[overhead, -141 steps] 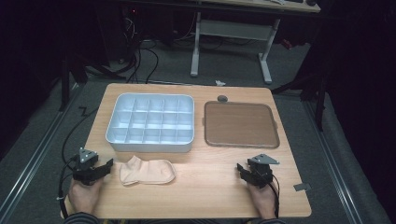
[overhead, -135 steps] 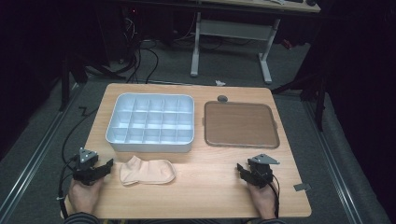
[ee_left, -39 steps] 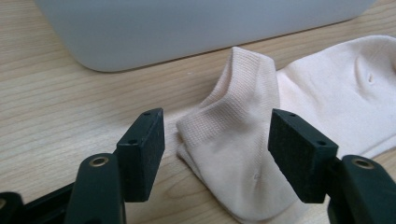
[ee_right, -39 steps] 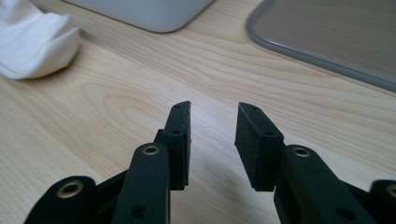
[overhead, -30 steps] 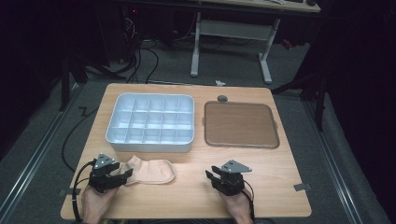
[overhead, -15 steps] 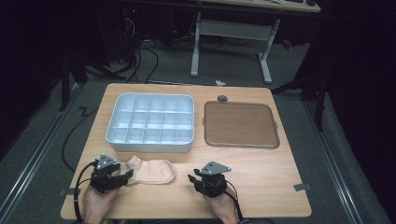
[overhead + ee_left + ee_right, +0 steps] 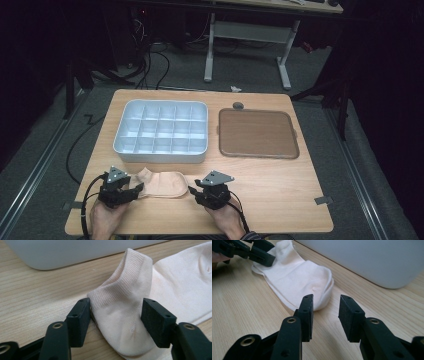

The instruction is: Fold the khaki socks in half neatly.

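I find the sock (image 7: 162, 183) lying flat at the near edge of the desk (image 7: 280, 185), just in front of the divided tray (image 7: 162, 131). My left claw (image 7: 113, 318) has been closing, jaws astride the sock's cuff, not yet pressing. My right claw (image 7: 325, 315) stands open just short of the toe end.

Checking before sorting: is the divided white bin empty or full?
Empty: every compartment of the white bin shows a bare bottom; the sock lies outside on the table.
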`<action>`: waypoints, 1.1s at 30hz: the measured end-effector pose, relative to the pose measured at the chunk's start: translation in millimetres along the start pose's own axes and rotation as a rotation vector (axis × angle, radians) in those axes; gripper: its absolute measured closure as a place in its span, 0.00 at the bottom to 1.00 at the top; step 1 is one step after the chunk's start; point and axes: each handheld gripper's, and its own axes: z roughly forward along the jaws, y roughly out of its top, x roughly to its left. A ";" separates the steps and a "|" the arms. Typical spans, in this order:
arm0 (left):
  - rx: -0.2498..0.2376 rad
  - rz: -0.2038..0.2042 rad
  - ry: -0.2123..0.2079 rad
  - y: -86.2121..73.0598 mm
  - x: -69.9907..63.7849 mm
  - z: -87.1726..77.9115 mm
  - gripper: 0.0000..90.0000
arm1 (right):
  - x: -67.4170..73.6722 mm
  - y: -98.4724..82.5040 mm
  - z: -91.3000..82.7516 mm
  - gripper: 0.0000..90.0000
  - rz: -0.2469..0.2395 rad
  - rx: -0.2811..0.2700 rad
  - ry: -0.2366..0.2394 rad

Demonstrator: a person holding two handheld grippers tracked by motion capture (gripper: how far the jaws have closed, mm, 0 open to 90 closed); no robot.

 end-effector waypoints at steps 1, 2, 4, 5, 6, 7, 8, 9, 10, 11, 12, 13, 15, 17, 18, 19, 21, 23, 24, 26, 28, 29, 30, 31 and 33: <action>0.001 0.004 0.005 0.0 -0.6 0.0 0.47 | 1.1 1.6 1.5 0.71 -0.004 0.000 0.002; 0.001 0.004 0.005 0.0 -0.6 0.0 0.47 | 2.3 3.3 3.0 0.71 -0.008 0.002 0.002; -0.003 0.005 0.006 -0.3 -1.2 0.3 0.48 | 3.2 4.9 4.6 0.71 -0.011 0.002 0.003; -0.009 0.006 0.008 -0.6 -1.8 0.6 0.49 | 4.8 7.2 8.9 0.71 -0.010 0.004 0.006; -0.009 0.007 0.010 -0.7 -2.1 0.6 0.49 | 5.3 7.7 10.6 0.71 -0.009 0.007 0.004; -0.009 0.007 0.010 -0.8 -2.3 0.6 0.50 | 5.4 8.0 12.9 0.71 -0.007 0.012 0.003; -0.009 0.007 0.010 -0.8 -2.3 0.6 0.50 | 5.4 8.0 12.9 0.71 -0.007 0.012 0.003; -0.008 0.010 0.010 -0.8 -2.4 0.5 0.50 | 5.3 8.2 15.5 0.71 -0.004 0.016 0.001; -0.008 0.011 0.009 -0.8 -2.5 0.4 0.52 | 4.6 8.1 20.4 0.71 0.006 0.025 -0.007; -0.008 0.012 0.008 -0.9 -2.5 0.4 0.52 | 4.6 8.1 20.4 0.71 0.006 0.025 -0.007; -0.013 0.013 0.004 -1.4 -2.5 0.3 0.53 | 3.7 7.8 24.0 0.73 0.012 0.036 -0.009; -0.013 0.013 0.004 -1.4 -2.5 0.3 0.53 | 3.7 7.8 24.0 0.73 0.012 0.036 -0.009; -0.020 0.013 0.002 -2.3 -2.5 0.1 0.55 | 3.7 6.7 27.9 0.75 0.012 0.055 -0.012; -0.020 0.013 0.000 -2.4 -2.4 -0.1 0.56 | 3.8 6.3 29.6 0.78 0.009 0.064 -0.007; -0.023 0.012 -0.003 -2.8 -2.5 -0.3 0.57 | 4.0 6.2 30.2 0.80 0.009 0.065 -0.005; -0.024 0.012 -0.005 -3.0 -2.6 -0.4 0.58 | 4.0 6.1 30.5 0.81 0.009 0.067 -0.004; -0.028 0.010 -0.006 -3.3 -2.7 -0.3 0.59 | 3.6 5.9 31.0 0.82 0.010 0.070 -0.002; -0.030 0.008 -0.008 -3.6 -2.3 -0.5 0.62 | 2.7 5.1 33.2 0.86 0.013 0.082 0.000; -0.031 0.005 -0.013 -3.8 -2.0 -0.7 0.63 | 2.5 4.8 33.5 0.87 0.013 0.083 0.001; -0.035 0.003 -0.014 -4.1 -2.0 -0.7 0.66 | 2.6 4.4 33.9 0.90 0.013 0.087 0.000; -0.036 0.002 -0.017 -4.3 -2.0 -0.8 0.69 | 2.7 4.2 34.1 0.91 0.011 0.089 -0.001; -0.039 0.002 -0.022 -4.8 -2.0 -0.9 0.71 | 3.1 3.8 34.5 0.93 0.009 0.090 -0.005; -0.039 0.002 -0.022 -4.8 -2.0 -0.9 0.72 | 3.0 3.6 34.9 0.94 0.007 0.087 -0.004; -0.040 0.000 -0.026 -5.0 -2.0 -1.0 0.73 | 3.1 3.3 35.2 0.95 0.006 0.088 -0.004; -0.043 -0.004 -0.032 -5.5 -2.1 -1.0 0.76 | 3.2 3.1 35.5 0.96 0.009 0.085 -0.003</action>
